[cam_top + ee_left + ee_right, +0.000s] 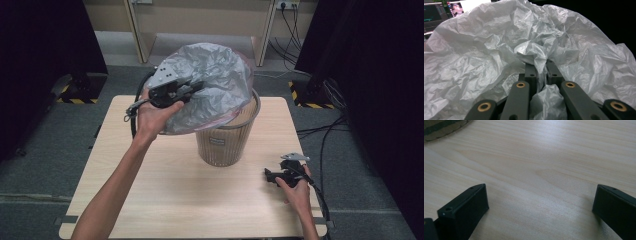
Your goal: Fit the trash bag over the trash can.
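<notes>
A crumpled grey plastic bag (212,82) billows above a mesh wastebasket (227,142) at the middle of the wooden table (165,190). My left gripper (192,90) is raised at the bag's left side and is shut on a fold of it. In the left gripper view the bag (499,50) spreads wide, with a bunch of plastic pinched between the jaws of my left gripper (541,67). My right gripper (270,176) rests low near the table's right front, jaws wide apart. In its own view the right gripper (540,202) is open over bare wood.
The wastebasket's base (441,128) edges into the top left of the right gripper view. Cables (320,135) trail on the floor right of the table. Dark stands (75,85) flank the table at the back.
</notes>
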Demonstrator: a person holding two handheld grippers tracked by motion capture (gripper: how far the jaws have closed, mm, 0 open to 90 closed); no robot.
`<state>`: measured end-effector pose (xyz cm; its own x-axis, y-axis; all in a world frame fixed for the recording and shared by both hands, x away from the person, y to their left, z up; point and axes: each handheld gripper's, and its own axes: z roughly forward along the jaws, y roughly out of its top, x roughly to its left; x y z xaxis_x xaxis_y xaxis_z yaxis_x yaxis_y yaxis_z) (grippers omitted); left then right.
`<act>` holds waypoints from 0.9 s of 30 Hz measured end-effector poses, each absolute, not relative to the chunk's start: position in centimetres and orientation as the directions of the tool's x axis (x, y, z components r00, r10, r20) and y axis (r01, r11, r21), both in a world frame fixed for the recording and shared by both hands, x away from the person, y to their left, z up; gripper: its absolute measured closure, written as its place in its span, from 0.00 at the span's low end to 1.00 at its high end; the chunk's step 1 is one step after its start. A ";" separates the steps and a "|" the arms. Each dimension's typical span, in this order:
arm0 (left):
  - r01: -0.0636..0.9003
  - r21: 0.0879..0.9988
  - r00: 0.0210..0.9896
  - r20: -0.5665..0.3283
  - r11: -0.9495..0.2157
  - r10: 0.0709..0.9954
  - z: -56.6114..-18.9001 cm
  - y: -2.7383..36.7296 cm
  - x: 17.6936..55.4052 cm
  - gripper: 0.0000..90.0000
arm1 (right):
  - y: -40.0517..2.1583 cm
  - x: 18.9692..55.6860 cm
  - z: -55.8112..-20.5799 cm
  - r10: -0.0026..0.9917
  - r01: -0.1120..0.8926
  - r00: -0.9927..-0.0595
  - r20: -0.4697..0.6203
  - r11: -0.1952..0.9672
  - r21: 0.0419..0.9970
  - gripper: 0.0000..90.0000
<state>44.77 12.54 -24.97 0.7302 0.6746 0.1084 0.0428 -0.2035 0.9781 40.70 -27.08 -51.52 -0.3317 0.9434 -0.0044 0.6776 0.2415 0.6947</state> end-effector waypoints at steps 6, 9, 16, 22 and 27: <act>0.051 0.977 0.745 0.102 -0.209 0.659 -24.9 10.4 45.6 0.92 | -27.1 40.7 -51.5 0.943 0.676 -0.334 -0.005 0.243 0.695 0.00; 0.064 0.975 0.758 0.092 -0.214 0.646 -25.2 9.2 46.1 0.92 | -27.1 40.7 -51.5 0.942 0.677 -0.334 -0.005 0.244 0.695 0.00; 0.077 0.968 0.780 0.090 -0.238 0.619 -25.9 7.5 46.1 0.91 | -27.0 40.7 -51.5 0.943 0.679 -0.334 0.000 0.241 0.694 0.00; 0.109 0.964 0.802 0.059 -0.243 0.594 -26.5 6.9 46.0 0.91 | -27.0 40.7 -51.5 0.941 0.677 -0.338 -0.002 0.245 0.694 0.00; 0.119 0.959 0.816 0.053 -0.257 0.575 -26.5 6.6 45.8 0.80 | -27.0 40.7 -51.5 0.941 0.677 -0.339 -0.002 0.245 0.694 0.00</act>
<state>45.80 6.57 -26.52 0.8164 0.5750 0.0529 0.1190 -0.2570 0.9590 40.69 -27.02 -51.52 -0.3391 0.9407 -0.0019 0.6770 0.2454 0.6939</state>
